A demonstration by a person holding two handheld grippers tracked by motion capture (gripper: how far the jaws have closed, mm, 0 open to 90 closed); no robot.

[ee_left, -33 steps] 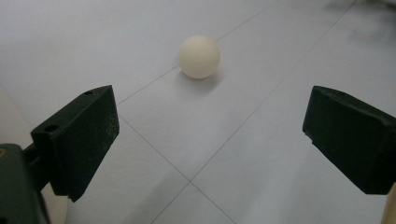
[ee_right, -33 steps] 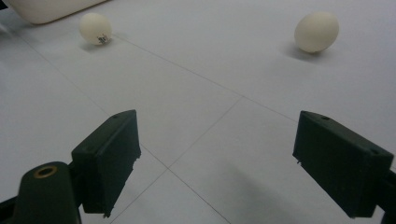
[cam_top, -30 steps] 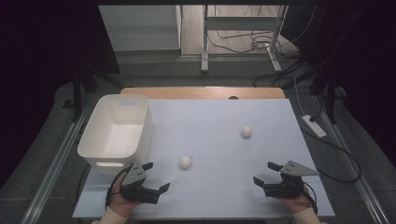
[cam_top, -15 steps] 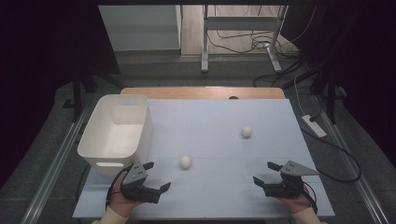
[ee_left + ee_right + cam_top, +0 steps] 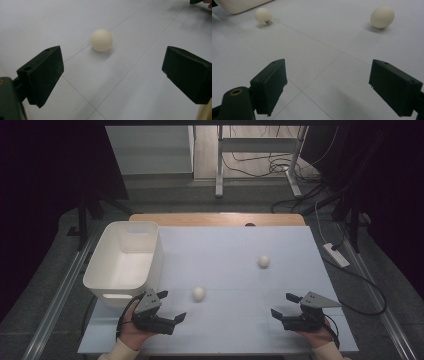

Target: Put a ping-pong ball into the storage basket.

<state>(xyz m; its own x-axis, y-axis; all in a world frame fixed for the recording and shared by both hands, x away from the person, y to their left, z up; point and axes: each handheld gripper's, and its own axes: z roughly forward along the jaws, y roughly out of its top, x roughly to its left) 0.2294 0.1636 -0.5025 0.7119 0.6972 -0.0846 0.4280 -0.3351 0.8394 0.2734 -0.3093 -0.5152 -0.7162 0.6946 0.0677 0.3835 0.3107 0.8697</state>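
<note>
We see the table (image 5: 235,270) evenly lit from above while the room around it sinks into near black. Soft, short shadows sit under each ball (image 5: 101,40). The high view is grainy and slightly soft; both gripper views blur at the near jaws.

Matt, smooth pale sheeting covers the tabletop (image 5: 235,270), with bare wood along its far edge. The bin (image 5: 125,262) is smooth white plastic. Near ball (image 5: 101,40) and far ball (image 5: 264,261): matt cream shells. Fingers (image 5: 43,75) of the left gripper (image 5: 167,306): black, grainy, matt.
</note>
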